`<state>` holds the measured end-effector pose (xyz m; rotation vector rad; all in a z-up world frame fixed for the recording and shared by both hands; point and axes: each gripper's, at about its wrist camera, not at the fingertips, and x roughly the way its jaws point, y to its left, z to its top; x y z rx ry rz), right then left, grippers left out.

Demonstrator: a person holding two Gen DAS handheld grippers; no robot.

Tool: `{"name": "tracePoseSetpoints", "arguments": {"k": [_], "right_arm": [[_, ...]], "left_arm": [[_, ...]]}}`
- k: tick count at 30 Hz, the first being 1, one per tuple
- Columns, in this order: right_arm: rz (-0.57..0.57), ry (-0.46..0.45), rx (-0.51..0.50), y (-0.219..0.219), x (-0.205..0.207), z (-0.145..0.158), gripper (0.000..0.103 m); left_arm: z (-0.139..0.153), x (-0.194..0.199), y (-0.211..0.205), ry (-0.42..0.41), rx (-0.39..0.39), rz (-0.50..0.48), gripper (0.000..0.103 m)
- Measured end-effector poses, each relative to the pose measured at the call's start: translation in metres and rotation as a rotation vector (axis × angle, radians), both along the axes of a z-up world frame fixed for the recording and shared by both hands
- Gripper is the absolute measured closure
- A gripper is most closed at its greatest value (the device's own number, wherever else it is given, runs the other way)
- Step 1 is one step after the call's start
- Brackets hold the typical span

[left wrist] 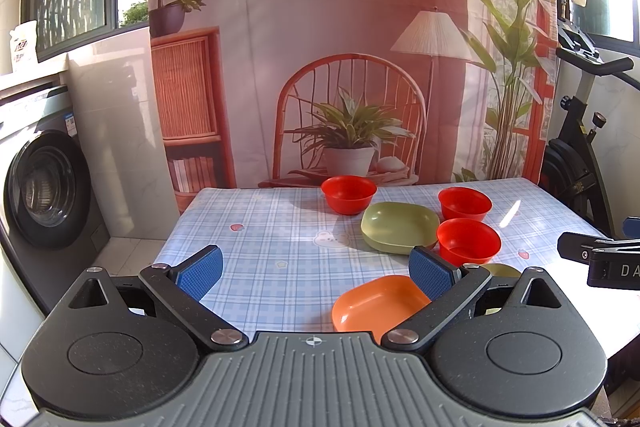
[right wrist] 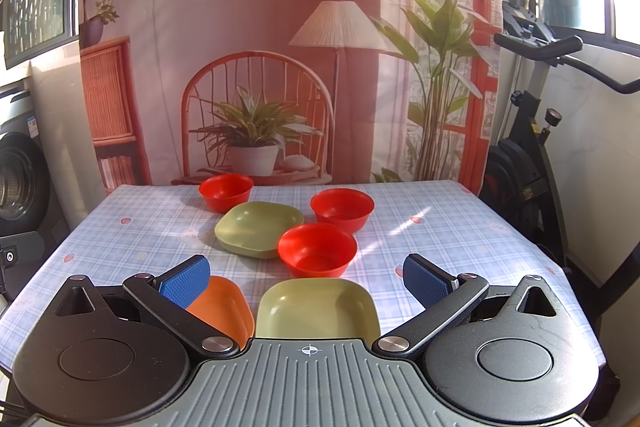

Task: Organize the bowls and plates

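- The tabletop (right wrist: 460,227), under a checked blue cloth, carries all the dishes, scattered and unstacked; the cloth looks smooth, so I judge a nudged dish would slide instead of tipping.
- The far green plate (right wrist: 259,227) sits mid-tabletop, touching or nearly touching the nearest red bowl. It looks like light, stiff plastic, and the raised rim is the natural place to pinch.
- The near green plate (right wrist: 318,309) lies just ahead of the right tool (right wrist: 308,283), with the orange plate (right wrist: 224,307) just beside it on the left. Both are shallow with rounded corners, so I would grip an edge rather than a corner.
- Three red bowls, the nearest (right wrist: 317,249), the right one (right wrist: 342,207) and the far left one (right wrist: 226,191), stand upright and apart. They seem thin-walled, glossy and probably slippery; clamp one wall, with one finger inside.
- The right tool hangs wide open, holding nothing.
- The left tool (left wrist: 316,273) is likewise wide open and empty, with the orange plate (left wrist: 376,303) beside its right finger.
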<state>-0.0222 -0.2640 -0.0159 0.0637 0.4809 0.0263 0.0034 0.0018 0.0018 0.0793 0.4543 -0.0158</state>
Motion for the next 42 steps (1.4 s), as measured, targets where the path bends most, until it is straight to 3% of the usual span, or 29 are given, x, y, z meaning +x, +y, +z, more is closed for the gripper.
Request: {"name": "tracePoseSetpoints", "arguments": {"k": [24,32,36,42], "right_arm": [[0.007,-0.001,0.017,0.002,0.0,0.0,0.0],[0.096,-0.091,0.11,-0.013,0.012,0.014,0.0],[0.105,-0.16,0.065,-0.011,0.027,0.019,0.0],[0.143,-0.168,0.042,-0.009,0.062,0.016,0.0]], "left_arm": [[0.0,0.0,0.001,0.001,0.001,0.003,0.003],[-0.004,0.015,0.012,0.052,-0.001,0.016,0.003],[-0.004,0.027,0.011,0.049,0.042,0.026,0.003],[-0.013,0.055,0.008,0.086,0.059,0.006,0.003]]}}
